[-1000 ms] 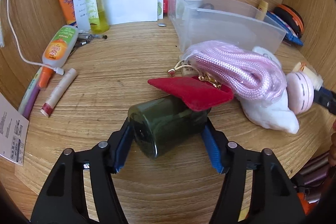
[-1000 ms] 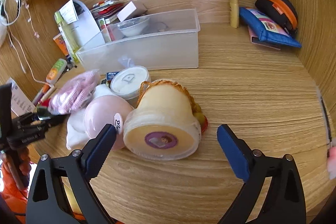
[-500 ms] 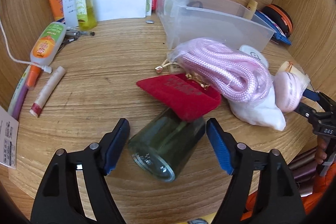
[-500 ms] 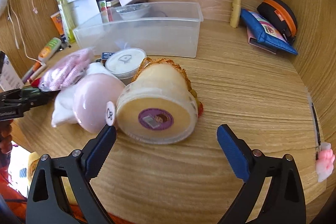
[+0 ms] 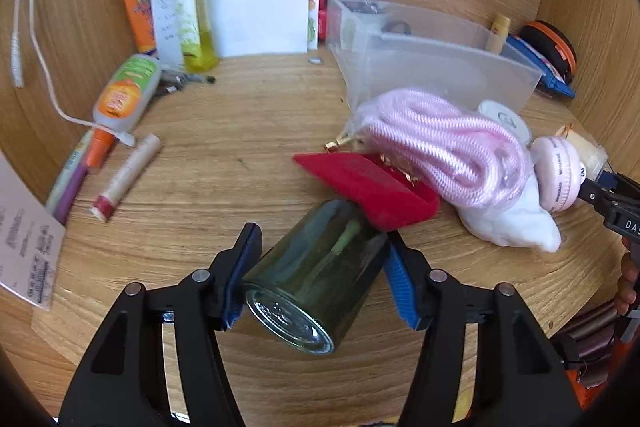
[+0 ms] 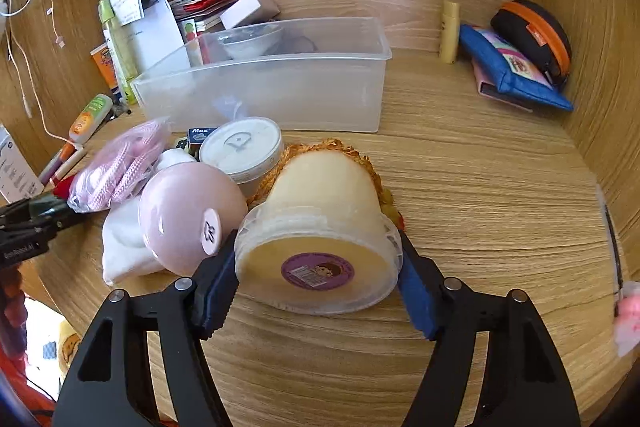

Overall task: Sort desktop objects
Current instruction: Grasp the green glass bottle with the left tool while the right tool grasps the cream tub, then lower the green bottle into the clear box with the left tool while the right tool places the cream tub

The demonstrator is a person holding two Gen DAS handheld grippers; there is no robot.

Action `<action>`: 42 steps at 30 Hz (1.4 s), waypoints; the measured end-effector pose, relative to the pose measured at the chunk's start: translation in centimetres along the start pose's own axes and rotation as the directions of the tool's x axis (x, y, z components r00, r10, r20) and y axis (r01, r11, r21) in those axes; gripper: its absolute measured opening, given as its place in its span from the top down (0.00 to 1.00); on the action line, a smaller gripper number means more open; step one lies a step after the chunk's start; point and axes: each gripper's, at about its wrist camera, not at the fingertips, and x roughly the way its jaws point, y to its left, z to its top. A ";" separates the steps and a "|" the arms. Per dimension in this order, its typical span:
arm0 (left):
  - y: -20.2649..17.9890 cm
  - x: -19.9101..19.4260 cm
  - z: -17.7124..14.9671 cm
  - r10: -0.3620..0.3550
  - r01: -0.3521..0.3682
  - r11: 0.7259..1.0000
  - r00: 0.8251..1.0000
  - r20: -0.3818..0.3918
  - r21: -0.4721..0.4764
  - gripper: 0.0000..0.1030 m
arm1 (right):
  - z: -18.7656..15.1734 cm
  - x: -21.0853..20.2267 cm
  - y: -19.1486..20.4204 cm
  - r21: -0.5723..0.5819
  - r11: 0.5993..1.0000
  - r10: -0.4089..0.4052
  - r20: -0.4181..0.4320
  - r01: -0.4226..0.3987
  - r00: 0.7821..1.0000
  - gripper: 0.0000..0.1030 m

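The dark green glass jar (image 5: pixel 316 279) is lying on its side on the wooden desk (image 5: pixel 224 147), its far end tucked under a red velvet pouch (image 5: pixel 368 187), and it's bracketed by the left gripper (image 5: pixel 320 267) with the pads closed in against its sides — probably so it can be slid out from under. Over on the right, the cream plastic tub (image 6: pixel 320 239) is tipped over too and is pinched at the rim by the right gripper (image 6: pixel 318 287). The bowl inside the clear storage bin (image 6: pixel 280 87) is only shown by the right view — the left-side tubes and pens are clearer in the left one.
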 end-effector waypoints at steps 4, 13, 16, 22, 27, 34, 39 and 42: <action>0.2 -1.6 0.6 0.011 -0.011 1.000 0.999 0.051 0.000 0.42 | 0.3 -1.8 -0.2 -0.002 1.000 -0.018 0.058 0.018 0.998 0.34; -0.1 -3.1 1.8 0.009 -0.008 1.000 0.994 0.108 -0.006 0.42 | 0.7 -2.9 -0.9 0.014 1.000 -0.029 0.080 0.028 0.996 0.34; -0.1 -3.6 2.5 0.001 0.000 1.000 0.991 0.135 -0.008 0.42 | 1.2 -3.7 -1.0 0.017 1.000 -0.021 0.102 0.019 0.995 0.34; -0.4 -4.4 4.6 -0.013 0.014 1.000 0.980 0.197 -0.004 0.42 | 3.1 -4.7 -0.8 0.014 1.000 0.004 0.151 -0.006 0.988 0.34; -1.2 -3.9 6.6 -0.033 0.032 0.999 0.976 0.216 0.008 0.42 | 5.1 -4.7 -0.7 0.008 1.000 0.021 0.182 -0.023 0.983 0.34; -2.1 -2.3 9.4 -0.030 0.027 0.999 0.976 0.214 0.018 0.42 | 8.6 -3.9 -0.8 -0.014 0.999 0.051 0.214 -0.049 0.976 0.34; -2.3 -1.3 11.5 -0.035 0.032 0.999 0.977 0.211 0.015 0.42 | 11.1 -3.1 -0.6 -0.032 0.998 0.065 0.237 -0.059 0.969 0.34; -2.5 -0.6 12.9 -0.059 0.055 0.998 0.977 0.203 0.026 0.42 | 12.6 -2.6 -0.5 -0.045 0.996 0.084 0.243 -0.075 0.966 0.34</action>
